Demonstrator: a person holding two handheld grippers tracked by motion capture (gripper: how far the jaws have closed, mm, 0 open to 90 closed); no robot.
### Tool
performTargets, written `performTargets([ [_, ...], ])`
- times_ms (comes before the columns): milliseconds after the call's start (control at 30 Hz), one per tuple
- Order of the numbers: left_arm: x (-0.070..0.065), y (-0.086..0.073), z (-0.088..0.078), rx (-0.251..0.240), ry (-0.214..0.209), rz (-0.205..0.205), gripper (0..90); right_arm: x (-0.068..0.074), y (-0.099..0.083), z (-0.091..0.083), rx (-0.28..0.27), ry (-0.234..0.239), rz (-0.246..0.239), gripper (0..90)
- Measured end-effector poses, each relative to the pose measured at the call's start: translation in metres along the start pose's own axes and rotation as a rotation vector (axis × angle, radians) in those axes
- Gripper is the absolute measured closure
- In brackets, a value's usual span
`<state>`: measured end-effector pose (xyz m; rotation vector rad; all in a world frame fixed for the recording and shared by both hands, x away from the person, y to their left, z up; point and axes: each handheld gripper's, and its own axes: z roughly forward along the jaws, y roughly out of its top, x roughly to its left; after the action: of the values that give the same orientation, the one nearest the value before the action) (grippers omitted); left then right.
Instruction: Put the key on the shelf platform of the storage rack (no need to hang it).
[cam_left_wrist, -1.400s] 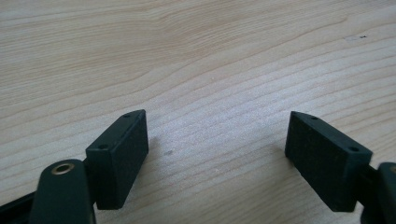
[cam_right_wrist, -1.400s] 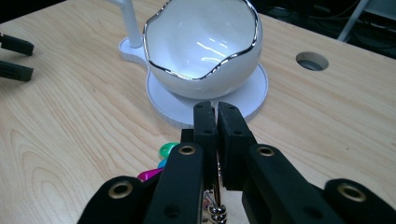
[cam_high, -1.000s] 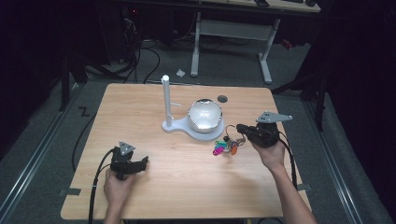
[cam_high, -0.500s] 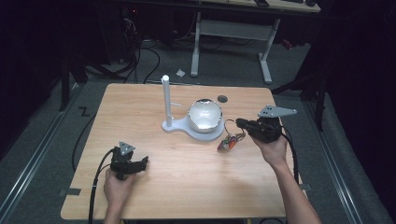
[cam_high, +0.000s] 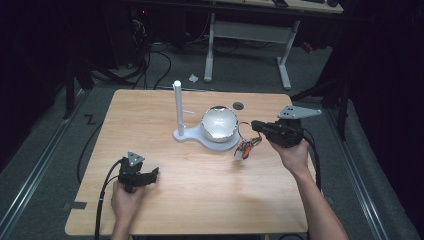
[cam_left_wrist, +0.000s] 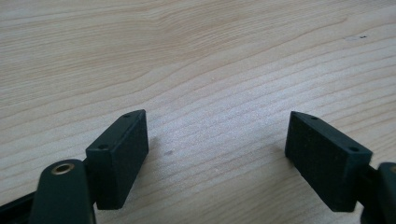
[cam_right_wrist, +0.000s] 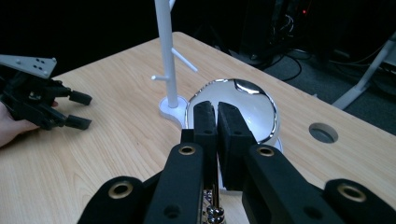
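Taking the white stand (cam_high: 178, 112) as the landmark: nearest me, well short of it and to its left, the left gripper (cam_high: 142, 176) rests on the table (cam_high: 210, 200), its jaws spread wide with nothing between them. Level with the stand's base and off to its right, the right gripper (cam_high: 256, 124) is off the table, jaws pinched together on a thin ring or cord from which one small bunch of coloured keys (cam_high: 244, 148) dangles, long axis hanging straight down. One shiny bowl (cam_high: 219, 123) sits on the stand's base, between post and keys. The post has two short pegs, up and leftward from the keys, so I'd judge the right hand far the nearer to hang them.
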<state>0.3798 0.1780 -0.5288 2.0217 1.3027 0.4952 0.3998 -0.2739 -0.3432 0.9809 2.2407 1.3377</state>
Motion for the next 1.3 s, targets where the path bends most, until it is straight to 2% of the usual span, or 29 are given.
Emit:
performTargets([
  [267,0.000,0.000,0.000,0.000,-0.001,0.000,21.9,0.000,0.017,0.002,-0.010,0.026,0.002,87.9],
  [700,0.000,0.000,0.000,0.000,0.000,0.000,21.9,0.000,0.041,0.005,-0.030,0.042,-0.008,87.8],
  [967,0.000,0.000,0.000,0.000,-0.001,-0.001,21.9,0.000,0.059,0.010,-0.039,0.052,-0.019,87.8],
  [1300,0.000,0.000,0.000,0.001,-0.002,-0.001,21.8,-0.005,0.075,0.020,-0.036,0.060,-0.010,87.8],
])
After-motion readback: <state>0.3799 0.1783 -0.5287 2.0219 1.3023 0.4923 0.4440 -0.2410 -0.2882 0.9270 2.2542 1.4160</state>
